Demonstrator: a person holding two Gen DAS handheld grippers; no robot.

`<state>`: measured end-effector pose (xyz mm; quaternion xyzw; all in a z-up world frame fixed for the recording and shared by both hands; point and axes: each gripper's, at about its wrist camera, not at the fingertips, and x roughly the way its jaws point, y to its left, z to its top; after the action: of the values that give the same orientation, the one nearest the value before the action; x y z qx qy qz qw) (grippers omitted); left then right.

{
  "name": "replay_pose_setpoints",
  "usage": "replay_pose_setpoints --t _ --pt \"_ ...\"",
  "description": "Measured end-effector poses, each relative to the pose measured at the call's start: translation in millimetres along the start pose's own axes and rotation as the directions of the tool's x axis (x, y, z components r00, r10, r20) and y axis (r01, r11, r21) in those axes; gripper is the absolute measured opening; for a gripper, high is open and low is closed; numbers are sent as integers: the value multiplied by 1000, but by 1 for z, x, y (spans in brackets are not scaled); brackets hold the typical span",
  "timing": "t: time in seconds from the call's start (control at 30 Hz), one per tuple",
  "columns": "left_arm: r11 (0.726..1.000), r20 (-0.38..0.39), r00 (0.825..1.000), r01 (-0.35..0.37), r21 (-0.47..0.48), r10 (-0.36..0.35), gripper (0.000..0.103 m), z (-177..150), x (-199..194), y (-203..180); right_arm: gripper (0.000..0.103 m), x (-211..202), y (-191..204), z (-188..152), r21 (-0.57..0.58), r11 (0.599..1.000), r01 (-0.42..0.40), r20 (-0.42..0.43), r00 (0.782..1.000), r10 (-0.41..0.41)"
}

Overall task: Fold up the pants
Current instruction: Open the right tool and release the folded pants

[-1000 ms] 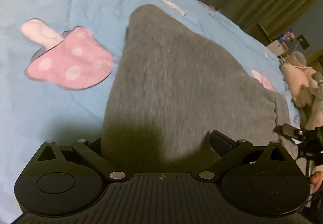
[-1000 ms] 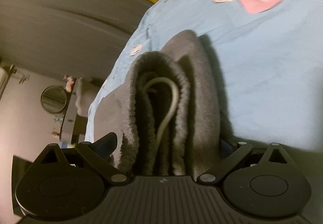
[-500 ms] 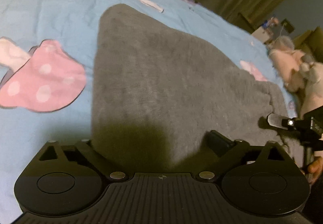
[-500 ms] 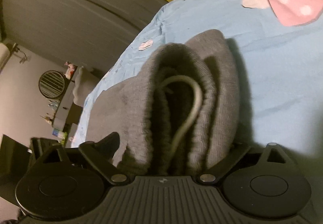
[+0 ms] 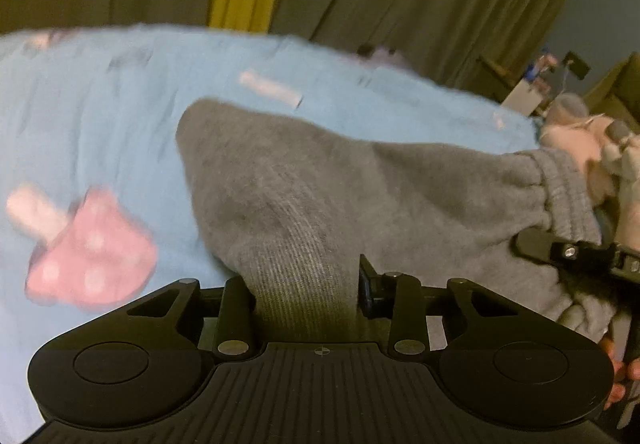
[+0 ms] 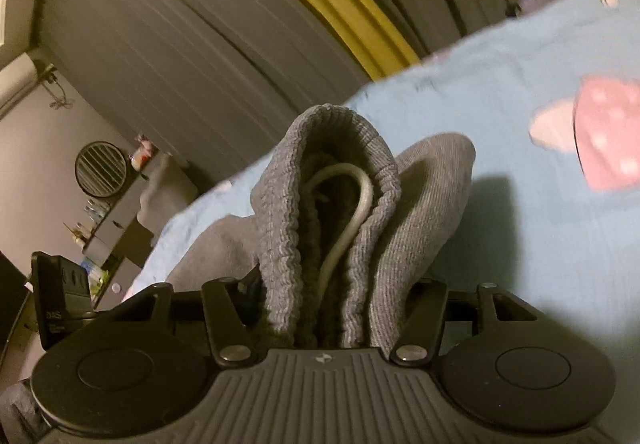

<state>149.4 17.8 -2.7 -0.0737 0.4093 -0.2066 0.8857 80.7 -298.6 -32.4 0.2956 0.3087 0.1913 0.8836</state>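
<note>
Now both grippers have just closed on the grey sweatpants [image 5: 320, 184], lifted partly off the blue bedsheet [image 5: 100, 116]: left gripper [image 5: 306, 284] pinches the cuff end, right gripper [image 6: 332, 308] clamps the bunched waistband with its drawstring [image 6: 352, 212]. Best raise both evenly — keep the cloth taut.

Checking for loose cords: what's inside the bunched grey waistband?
A pale drawstring loops inside the grey waistband; its ends are hidden in the folds.
</note>
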Motion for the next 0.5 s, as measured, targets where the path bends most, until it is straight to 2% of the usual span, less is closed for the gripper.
replay_pose_setpoints --t 0.07,0.17,0.23,0.27,0.3,0.33,0.37,0.4,0.43,0.5 --pt "1000 28 1000 12 -13 -12 37 18 5 -9 57 1 -4 14 10 1000 15 33 999 -15" --pt "1000 61 998 3 17 -4 38 39 17 -22 58 8 -12 36 27 998 57 79 995 -59" --pt "999 69 997 -47 20 46 51 46 31 -26 69 14 -20 51 10 991 132 86 987 -133" --pt "993 49 992 -119 2 119 66 47 42 -26 78 15 -22 57 6 981 193 81 978 -193" --pt "981 33 981 -192 -16 192 72 45 47 -27 84 15 -27 64 6 958 288 74 955 -287" --pt "964 45 963 -265 -17 265 72 39 48 -28 88 15 -32 68 5 930 366 59 929 -366" --pt "958 69 956 -286 8 285 77 32 45 -30 89 7 -34 69 -3 900 436 81 897 -434" --pt "958 92 956 -284 41 280 87 22 41 -32 92 -3 -35 66 -12 883 470 124 877 -465" --pt "957 112 954 -285 61 277 92 12 35 -33 92 -15 -37 63 -18 884 467 151 875 -460" --pt "957 145 951 -283 58 272 95 -8 22 -33 92 -36 -38 53 3 916 402 157 904 -398"
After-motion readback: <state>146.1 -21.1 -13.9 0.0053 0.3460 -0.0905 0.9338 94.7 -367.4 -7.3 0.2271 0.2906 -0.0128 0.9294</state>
